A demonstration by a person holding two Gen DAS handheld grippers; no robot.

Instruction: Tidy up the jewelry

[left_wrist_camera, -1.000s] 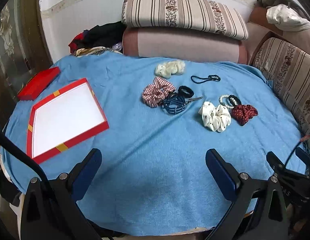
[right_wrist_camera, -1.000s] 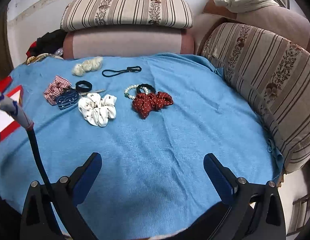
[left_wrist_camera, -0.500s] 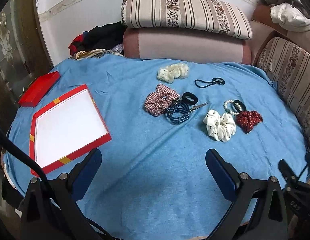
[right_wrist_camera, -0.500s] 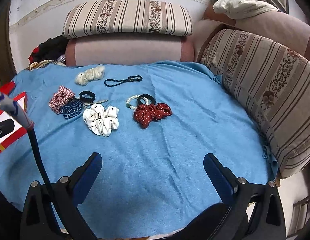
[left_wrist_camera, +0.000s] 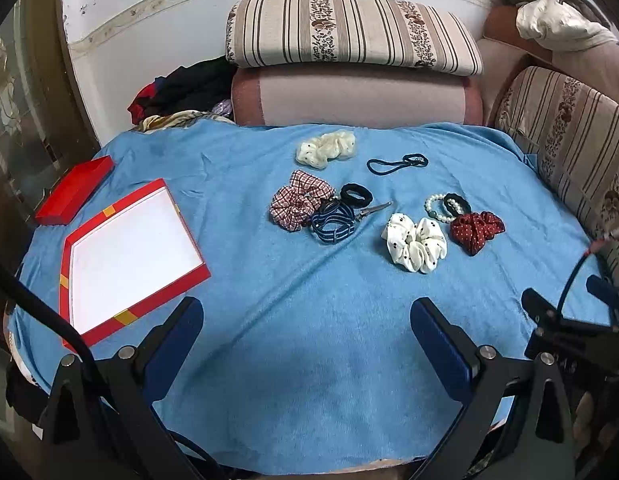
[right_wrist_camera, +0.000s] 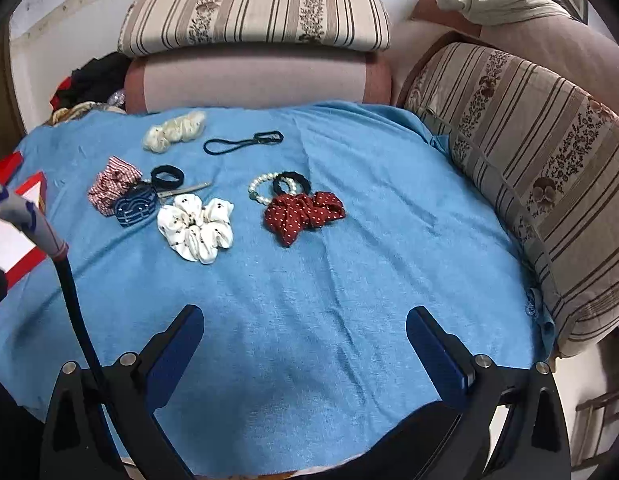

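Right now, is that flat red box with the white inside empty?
Empty. The flat red box shows only bare white lining; every hair tie lies out on the blue cloth.

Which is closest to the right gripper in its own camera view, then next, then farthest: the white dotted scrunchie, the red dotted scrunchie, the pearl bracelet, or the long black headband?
From the right gripper, nearest first:
1. White dotted scrunchie, ahead to the left, and red dotted scrunchie, ahead near centre: too close to call.
2. Pearl bracelet, just behind the red one.
3. Long black headband, far back, near the cushions.
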